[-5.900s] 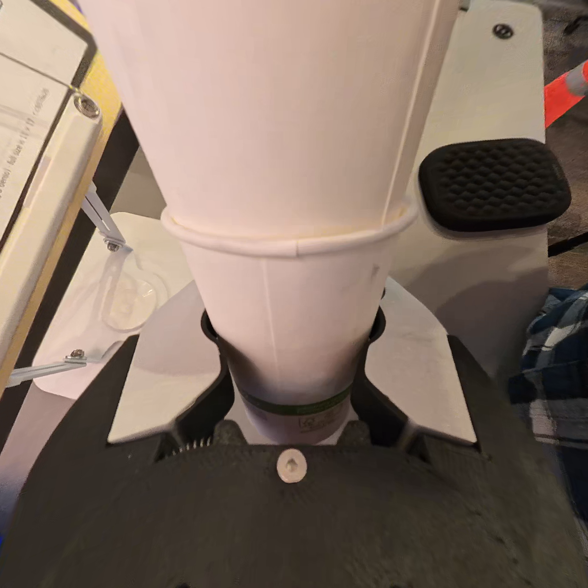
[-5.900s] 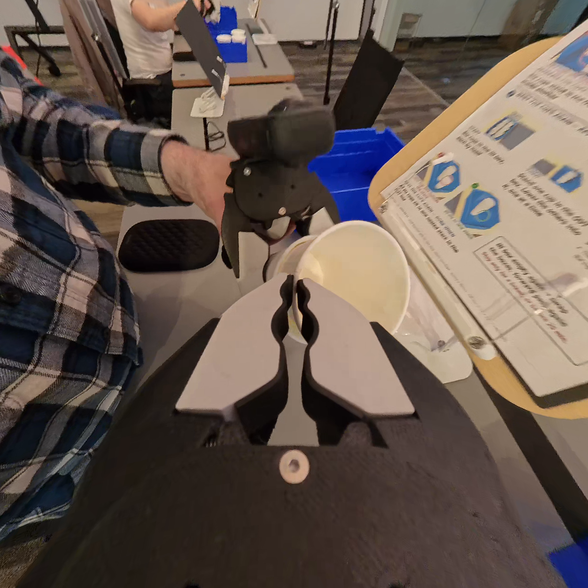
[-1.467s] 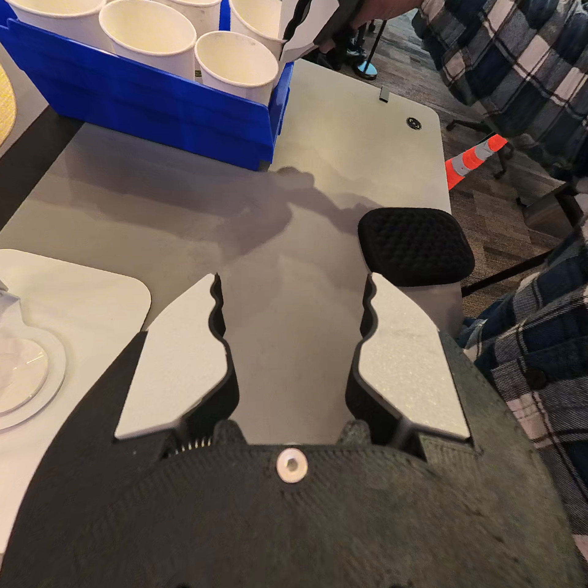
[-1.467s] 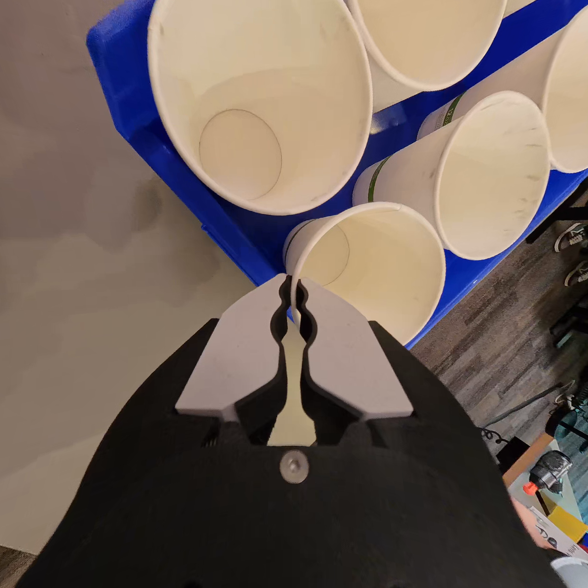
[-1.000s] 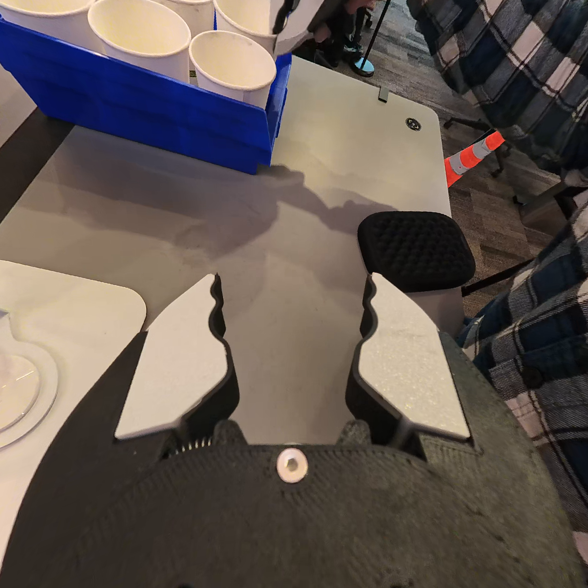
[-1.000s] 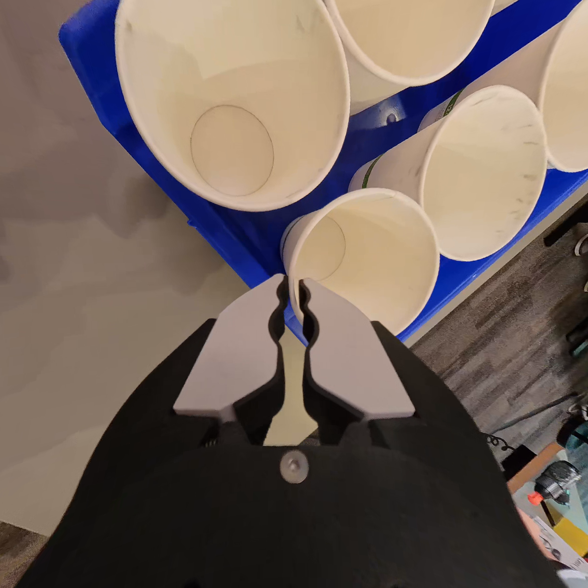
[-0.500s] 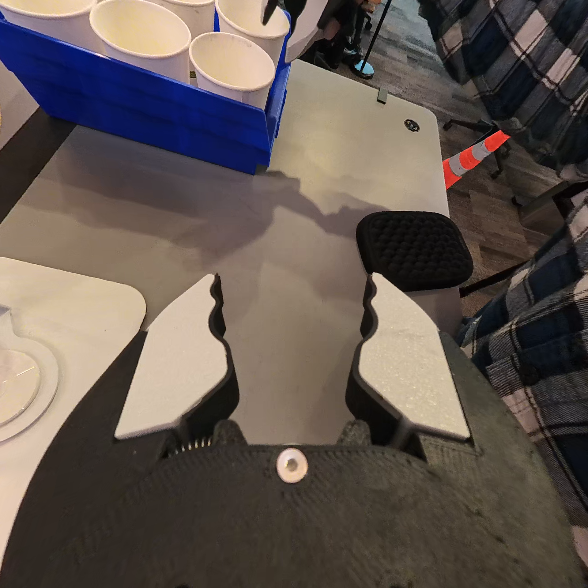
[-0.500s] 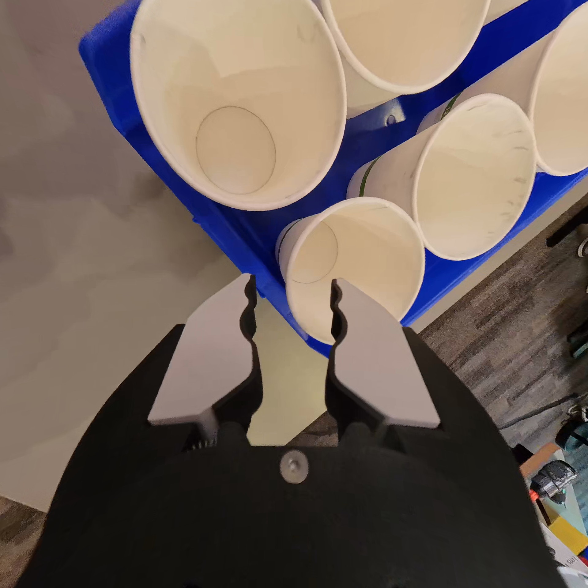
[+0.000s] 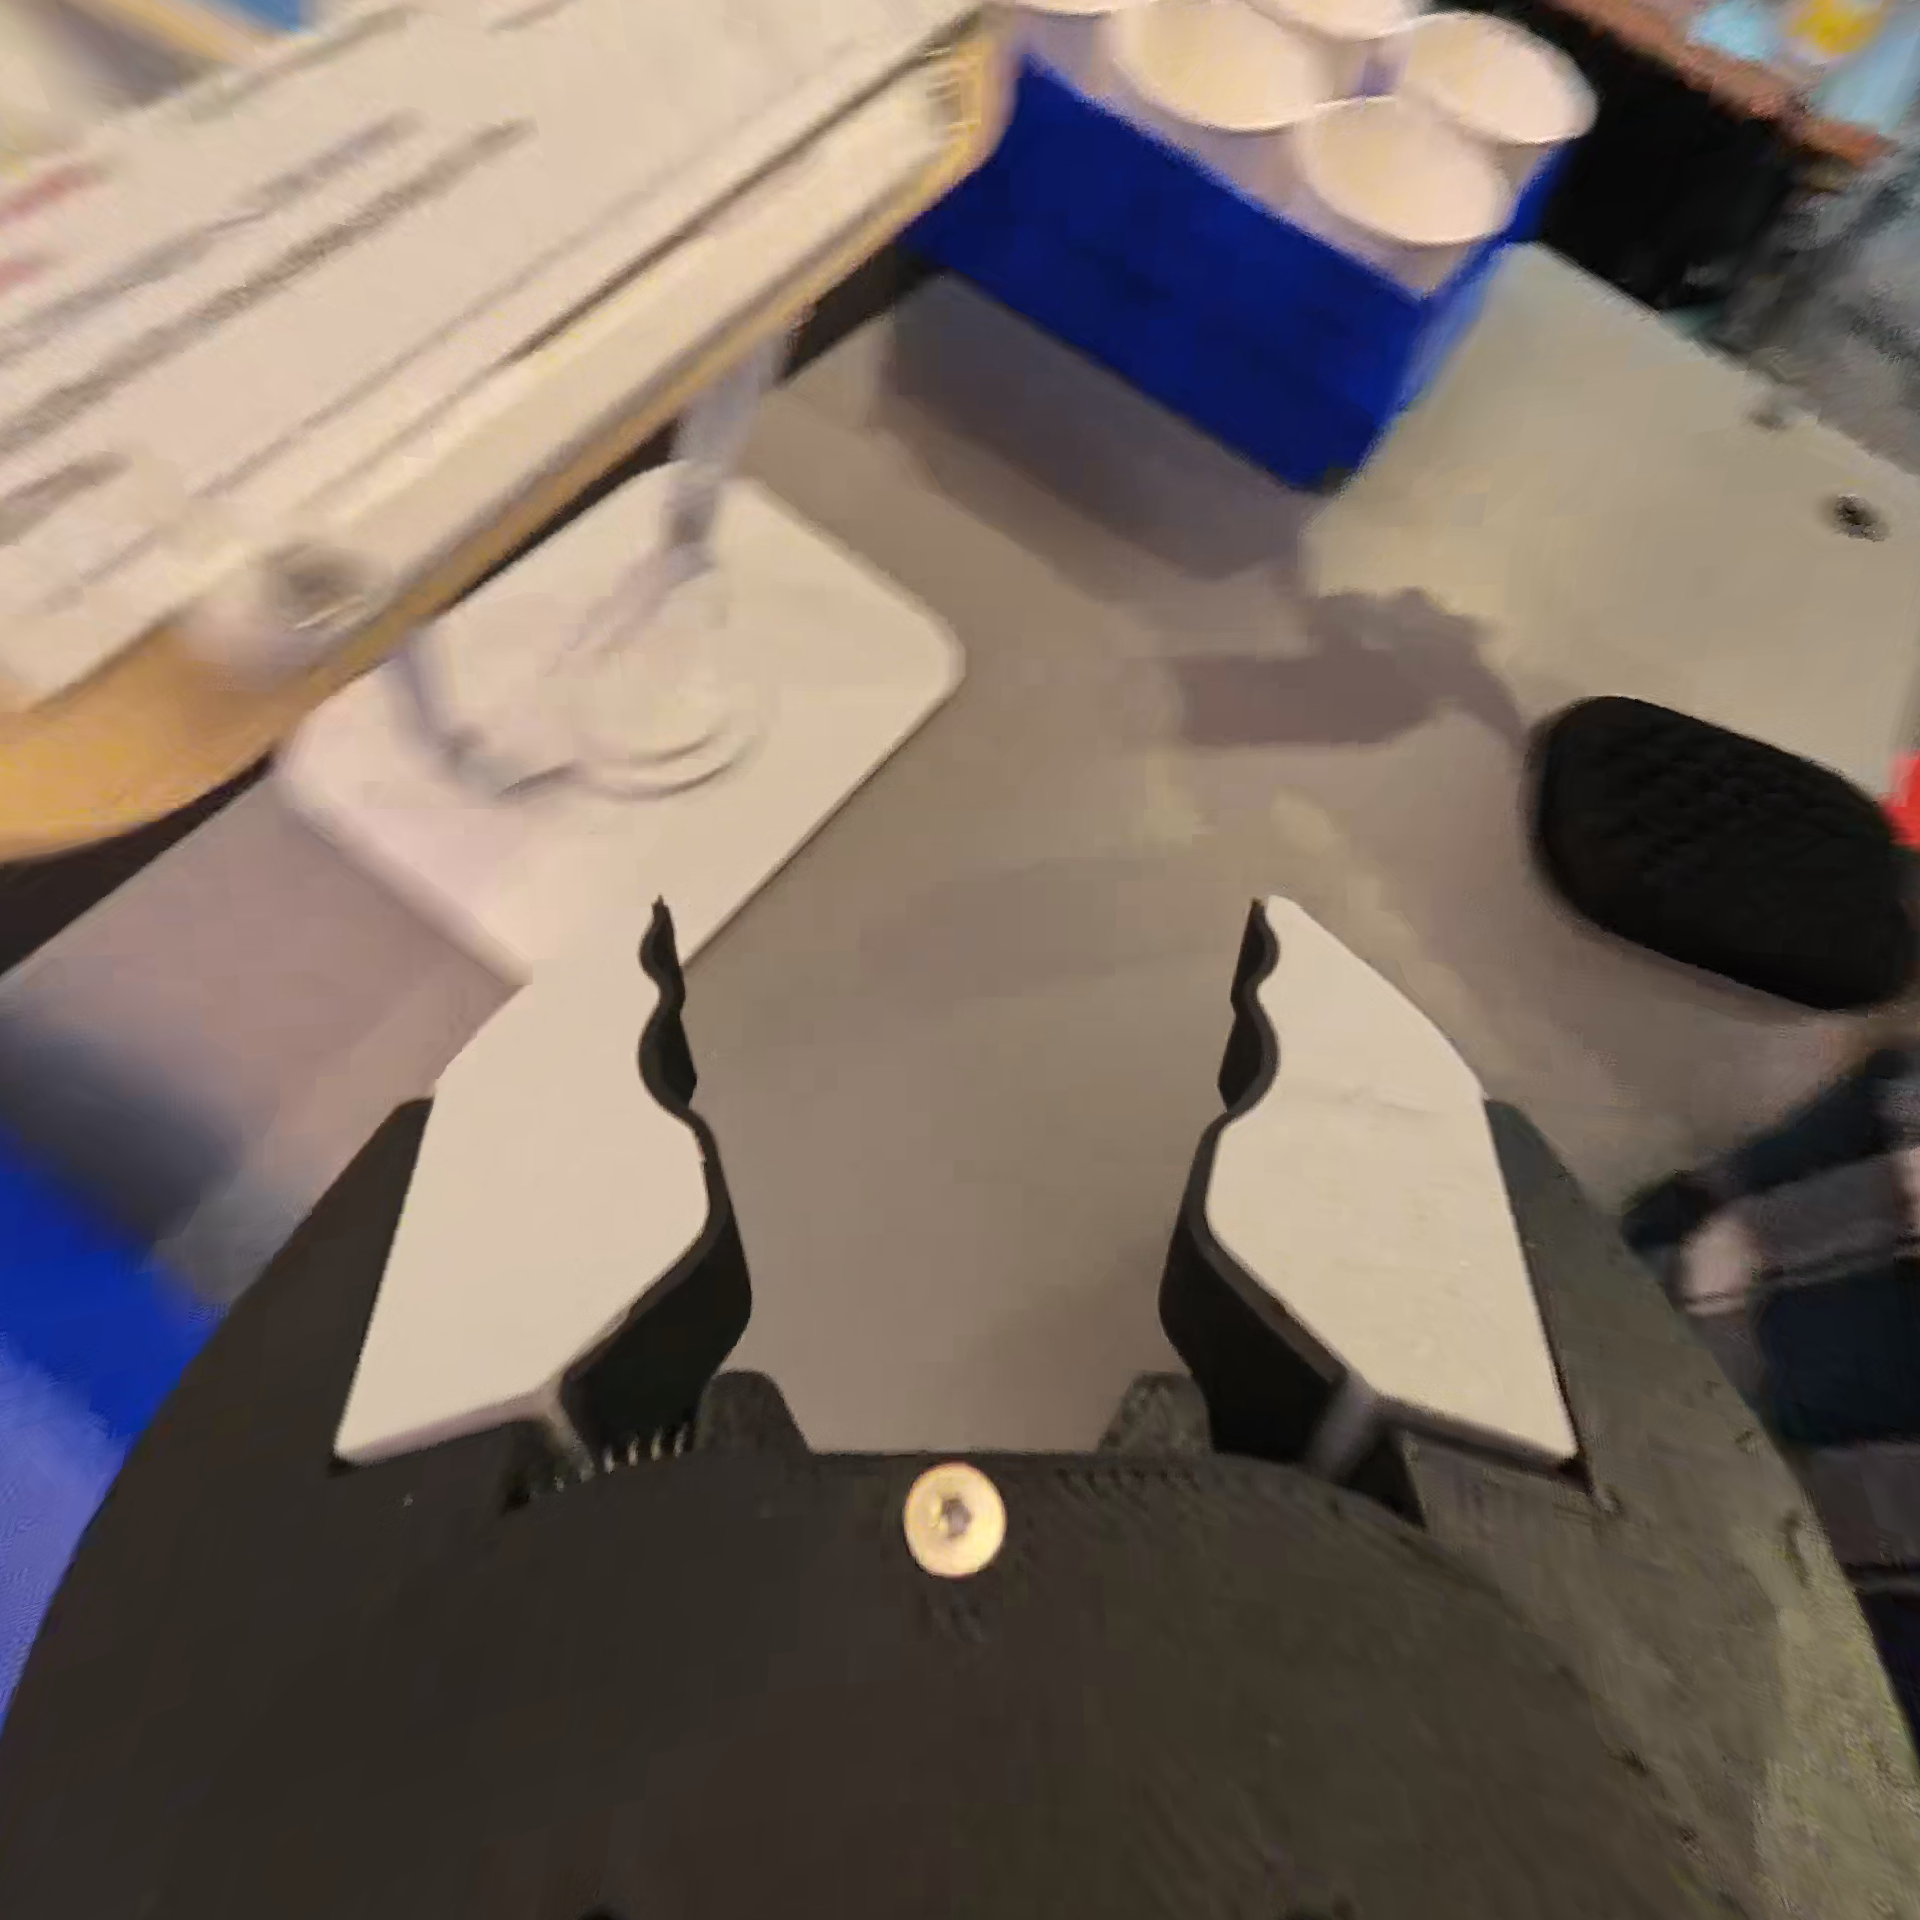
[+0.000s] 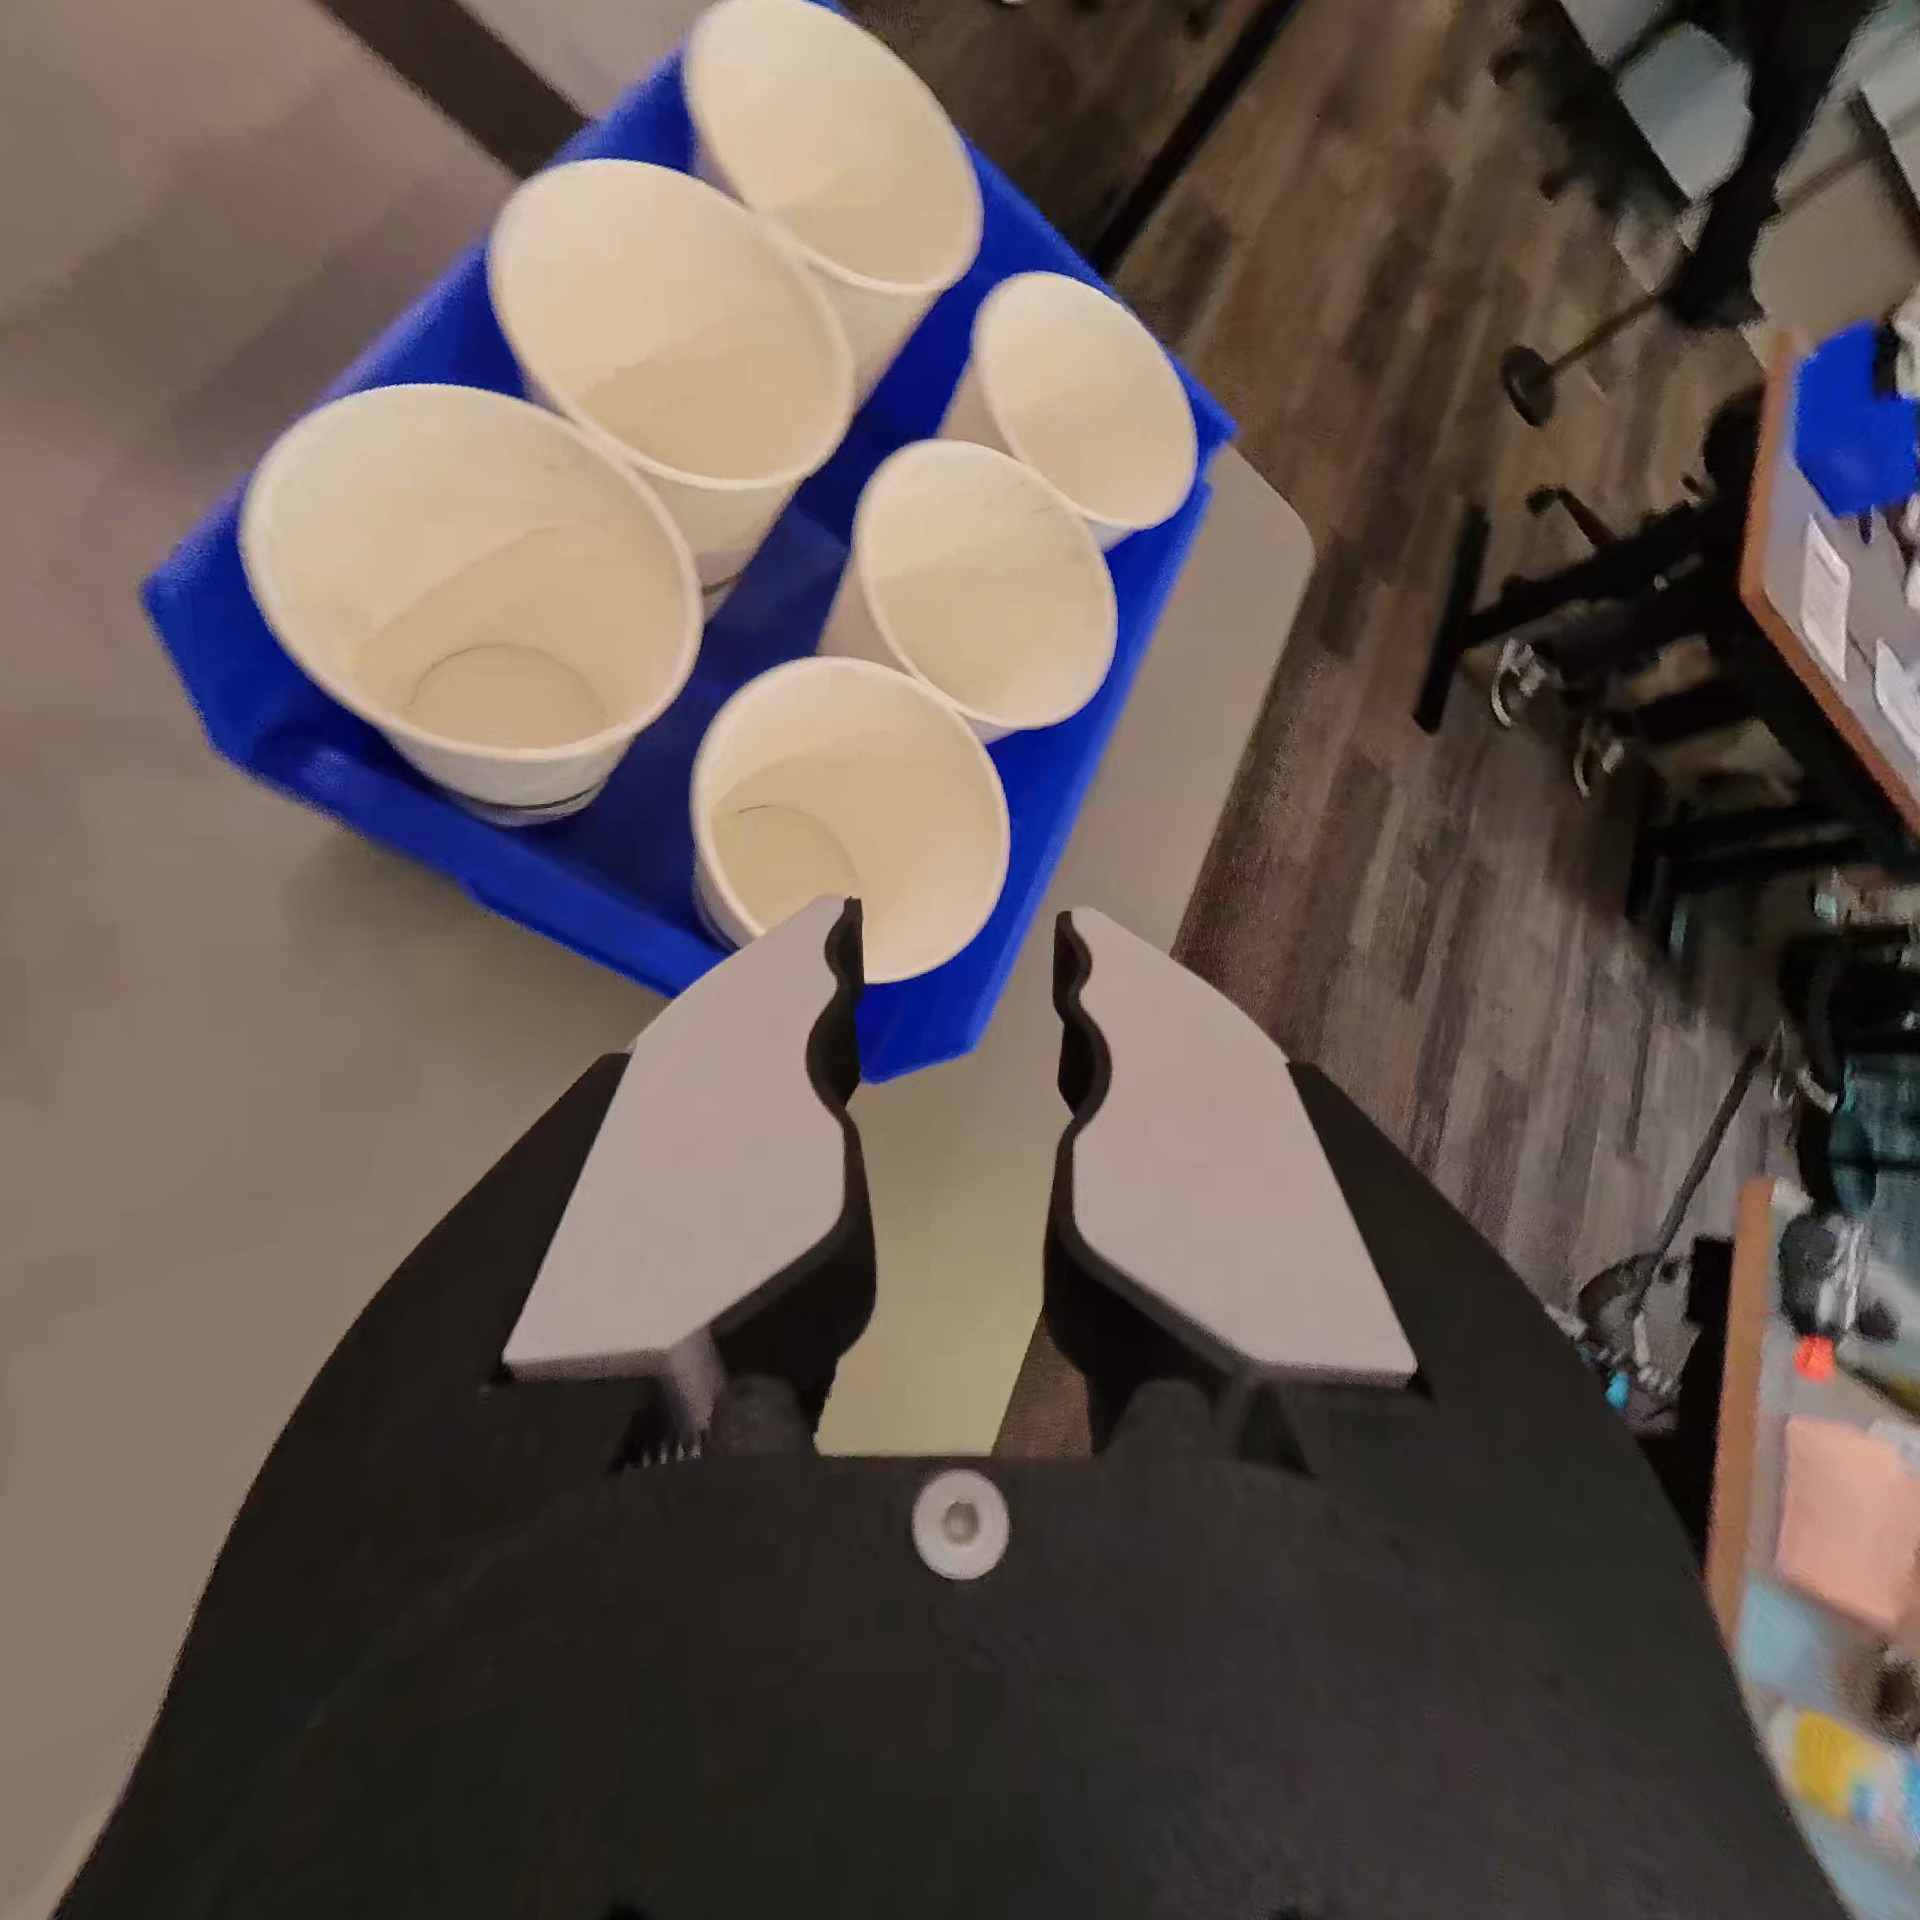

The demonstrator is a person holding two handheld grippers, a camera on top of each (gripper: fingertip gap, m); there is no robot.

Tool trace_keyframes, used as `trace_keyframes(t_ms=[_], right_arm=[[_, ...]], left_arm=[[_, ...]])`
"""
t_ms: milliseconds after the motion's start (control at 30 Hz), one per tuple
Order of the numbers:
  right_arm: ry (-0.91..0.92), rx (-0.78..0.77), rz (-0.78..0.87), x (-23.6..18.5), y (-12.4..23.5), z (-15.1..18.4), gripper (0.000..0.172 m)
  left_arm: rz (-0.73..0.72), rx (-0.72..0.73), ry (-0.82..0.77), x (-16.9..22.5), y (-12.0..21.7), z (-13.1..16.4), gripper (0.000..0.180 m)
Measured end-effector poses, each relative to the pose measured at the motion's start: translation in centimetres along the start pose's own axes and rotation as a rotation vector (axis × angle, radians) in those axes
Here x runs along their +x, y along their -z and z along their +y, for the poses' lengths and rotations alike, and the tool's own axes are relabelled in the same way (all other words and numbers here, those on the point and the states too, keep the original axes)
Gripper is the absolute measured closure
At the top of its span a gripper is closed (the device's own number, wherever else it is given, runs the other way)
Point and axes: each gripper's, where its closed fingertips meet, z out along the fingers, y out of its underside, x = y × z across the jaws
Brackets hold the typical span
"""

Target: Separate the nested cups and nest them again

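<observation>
Both grippers, left gripper [image 9: 956, 914] and right gripper [image 10: 956, 914], share black textured printed bodies, flat grey fingers with wavy black pads, and one central silver screw.

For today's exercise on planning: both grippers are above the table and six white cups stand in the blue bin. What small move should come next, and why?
Probably lower the right gripper onto the rim of the nearest cup in the blue bin. Its jaws are open and empty just above that cup; the left gripper is also open and empty.

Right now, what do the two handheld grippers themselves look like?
Both match: the left gripper and right gripper have rough matte-black printed bodies, a silver screw at centre, and two flat pale-grey fingers lined with wavy black pads. No cables or markings show.
</observation>
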Motion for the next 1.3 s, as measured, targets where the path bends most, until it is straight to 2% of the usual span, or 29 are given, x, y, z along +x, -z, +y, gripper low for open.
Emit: trace_keyframes(t_ms=[167,267,400,500,567,667,833,1033,1133,1300], right_arm=[[-0.258,0.028,0.02,2.0,-0.9,3.2,0.129],[-0.362,0.03,0.034,2.9,-1.7,5.2,0.129],[-0.462,0.03,0.029,3.4,-2.7,7.2,0.129],[-0.528,0.027,0.024,3.6,-3.5,8.6,0.127],[-0.566,0.038,0.007,3.7,-4.0,9.2,0.127],[-0.61,0.028,-0.045,3.0,-4.8,9.8,0.122],[-0.633,0.035,-0.102,1.8,-6.3,9.9,0.122],[-0.678,0.112,-0.174,1.7,-6.8,8.9,0.123],[-0.676,0.134,-0.22,1.5,-6.7,8.1,0.125],[-0.638,0.088,-0.239,0.6,-8.6,7.7,0.128]], left_arm=[[-0.418,0.048,0.171,-12.8,8.9,4.4,0.078],[-0.587,0.035,0.256,-19.1,13.7,7.8,0.078],[-0.722,-0.013,0.381,-25.5,17.3,12.8,0.07],[-0.741,-0.1,0.469,-28.0,17.7,16.9,0.065],[-0.744,-0.14,0.512,-29.0,17.6,19.1,0.065],[-0.672,-0.128,0.58,-29.0,16.4,20.6,0.073],[-0.591,-0.153,0.606,-28.7,14.5,21.9,0.103],[-0.497,-0.069,0.689,-28.7,13.4,21.1,0.132],[-0.488,-0.072,0.693,-28.5,13.2,21.1,0.133],[-0.481,-0.061,0.724,-28.7,13.3,21.1,0.141]])
